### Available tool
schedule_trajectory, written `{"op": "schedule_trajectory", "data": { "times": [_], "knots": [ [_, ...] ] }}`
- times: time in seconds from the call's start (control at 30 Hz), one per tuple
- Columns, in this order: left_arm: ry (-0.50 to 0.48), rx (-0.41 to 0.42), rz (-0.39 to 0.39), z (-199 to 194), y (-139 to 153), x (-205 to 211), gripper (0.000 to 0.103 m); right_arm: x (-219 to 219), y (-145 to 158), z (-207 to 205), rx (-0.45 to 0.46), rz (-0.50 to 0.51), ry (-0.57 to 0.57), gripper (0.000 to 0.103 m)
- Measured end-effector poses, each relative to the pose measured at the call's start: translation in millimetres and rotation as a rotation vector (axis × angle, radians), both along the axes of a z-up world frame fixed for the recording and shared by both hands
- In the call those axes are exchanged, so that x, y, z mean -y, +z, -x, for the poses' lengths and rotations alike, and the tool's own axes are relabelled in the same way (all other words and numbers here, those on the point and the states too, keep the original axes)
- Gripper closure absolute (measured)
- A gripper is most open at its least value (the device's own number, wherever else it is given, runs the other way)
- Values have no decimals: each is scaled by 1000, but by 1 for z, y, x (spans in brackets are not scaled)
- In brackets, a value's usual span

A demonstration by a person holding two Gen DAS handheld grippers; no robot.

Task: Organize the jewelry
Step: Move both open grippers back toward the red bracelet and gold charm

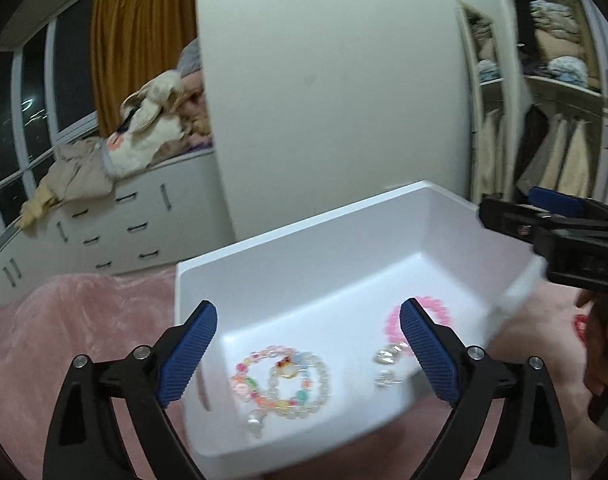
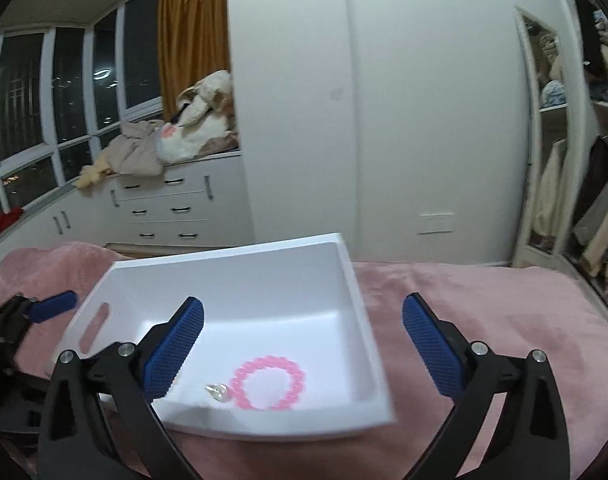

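Note:
A white open tray (image 1: 304, 240) lies on a pink blanket and holds jewelry. Inside are a multicoloured bead bracelet (image 1: 247, 380), a clear bead bracelet (image 1: 320, 384), clear crystal pieces (image 1: 388, 356) and a pink bead bracelet (image 1: 440, 308). My left gripper (image 1: 308, 356) is open and empty, hovering over the tray's near part. My right gripper (image 2: 304, 348) is open and empty above the tray's (image 2: 231, 276) right side, over the pink bracelet (image 2: 268, 382) and a crystal piece (image 2: 217, 391). The right gripper also shows at the right in the left wrist view (image 1: 544, 220).
The pink blanket (image 2: 484, 312) spreads to the right of the tray. A red item (image 1: 579, 326) lies on it near the hand. Behind stand white wardrobes (image 2: 384, 120), a drawer unit (image 2: 171, 208) with piled clothes, and an open closet (image 2: 584, 200).

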State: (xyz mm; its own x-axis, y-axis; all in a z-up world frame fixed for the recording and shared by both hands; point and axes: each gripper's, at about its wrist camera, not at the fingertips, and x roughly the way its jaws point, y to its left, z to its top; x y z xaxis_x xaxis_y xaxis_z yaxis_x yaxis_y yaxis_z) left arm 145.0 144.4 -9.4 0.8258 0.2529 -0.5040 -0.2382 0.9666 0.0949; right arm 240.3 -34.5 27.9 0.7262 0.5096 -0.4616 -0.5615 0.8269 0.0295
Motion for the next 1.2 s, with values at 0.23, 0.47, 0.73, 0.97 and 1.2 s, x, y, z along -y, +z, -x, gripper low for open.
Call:
{"op": "schedule_trajectory", "data": {
  "times": [0.23, 0.47, 0.73, 0.97, 1.2],
  "knots": [
    [-180, 16, 22, 11, 10, 58, 8, 69, 9, 9, 28, 16, -101, 5],
    [-326, -21, 116, 14, 7, 101, 8, 146, 5, 26, 25, 14, -199, 5],
    [-466, -25, 98, 30, -3, 157, 8, 197, -32, 53, -6, 62, -202, 5],
    [-612, -118, 129, 26, -36, 197, 8, 211, -82, 60, -76, 62, -143, 17],
    [-742, -259, 161, 15, -77, 223, 15, 204, -105, 51, -145, 22, -38, 30]
  ]
}}
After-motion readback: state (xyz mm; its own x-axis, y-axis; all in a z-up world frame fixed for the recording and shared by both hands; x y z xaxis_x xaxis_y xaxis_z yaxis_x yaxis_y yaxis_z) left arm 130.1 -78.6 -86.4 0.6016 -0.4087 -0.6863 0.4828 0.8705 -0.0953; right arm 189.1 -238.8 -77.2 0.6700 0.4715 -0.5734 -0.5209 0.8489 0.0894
